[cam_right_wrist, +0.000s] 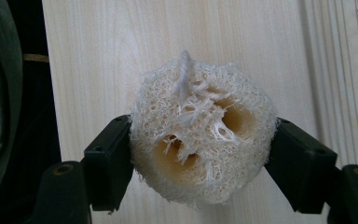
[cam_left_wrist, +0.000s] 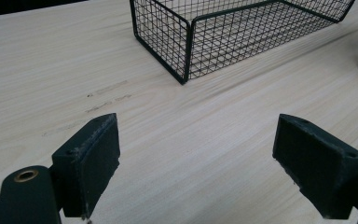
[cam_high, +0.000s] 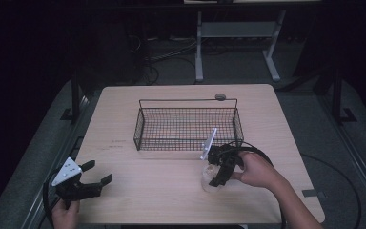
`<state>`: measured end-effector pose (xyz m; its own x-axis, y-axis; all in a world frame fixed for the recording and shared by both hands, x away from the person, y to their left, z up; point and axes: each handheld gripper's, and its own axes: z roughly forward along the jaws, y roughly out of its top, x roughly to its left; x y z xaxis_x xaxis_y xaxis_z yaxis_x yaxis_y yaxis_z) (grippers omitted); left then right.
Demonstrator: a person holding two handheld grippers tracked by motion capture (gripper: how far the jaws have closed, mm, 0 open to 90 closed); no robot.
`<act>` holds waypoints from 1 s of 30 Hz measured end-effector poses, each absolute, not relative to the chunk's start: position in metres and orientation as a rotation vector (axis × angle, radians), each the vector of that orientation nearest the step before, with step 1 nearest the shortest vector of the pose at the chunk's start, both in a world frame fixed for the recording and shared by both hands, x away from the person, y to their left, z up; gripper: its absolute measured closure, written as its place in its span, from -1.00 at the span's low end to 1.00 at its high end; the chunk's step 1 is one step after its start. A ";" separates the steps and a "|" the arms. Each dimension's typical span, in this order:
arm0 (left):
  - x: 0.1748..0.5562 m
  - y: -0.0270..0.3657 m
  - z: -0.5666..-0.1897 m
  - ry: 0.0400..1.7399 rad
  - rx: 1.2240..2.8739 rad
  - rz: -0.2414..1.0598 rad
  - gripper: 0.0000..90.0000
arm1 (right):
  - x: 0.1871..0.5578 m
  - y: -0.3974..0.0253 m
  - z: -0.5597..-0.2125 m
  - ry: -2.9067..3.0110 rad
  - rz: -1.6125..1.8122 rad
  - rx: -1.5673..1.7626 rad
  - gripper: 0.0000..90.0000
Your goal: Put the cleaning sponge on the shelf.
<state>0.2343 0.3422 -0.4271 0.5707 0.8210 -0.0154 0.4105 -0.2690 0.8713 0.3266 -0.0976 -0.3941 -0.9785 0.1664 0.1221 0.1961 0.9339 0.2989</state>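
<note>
Pinching the loofah [cam_right_wrist: 203, 144] in the right claw [cam_high: 218, 172] near the bench's [cam_high: 138, 191] front edge, needing only light squeeze before the basket [cam_high: 188, 125]; left claw [cam_high: 86, 179] resting spread.

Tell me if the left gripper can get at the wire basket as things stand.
Probably yes. The left gripper is open with nothing between its fingers, and bare table lies between it and the wire basket. The right gripper with the loofah sits off to the side.

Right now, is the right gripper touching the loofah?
Touching. The right gripper view shows both jaws of the right gripper pressed against opposite sides of the loofah, with no gap at either pad.
</note>
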 end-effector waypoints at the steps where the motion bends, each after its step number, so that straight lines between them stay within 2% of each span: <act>1: 0.234 0.342 -0.427 0.997 1.887 0.564 -0.69 | 0.326 -0.098 -0.394 -2.998 -0.478 -0.279 -0.38; 18: 0.234 0.343 -0.427 0.996 1.887 0.564 -0.69 | 0.330 -0.099 -0.378 -3.000 -0.523 -0.283 -0.38; 30: 0.233 0.345 -0.426 0.998 1.882 0.566 -0.69 | 0.339 -0.094 -0.354 -3.016 -0.553 -0.271 -0.38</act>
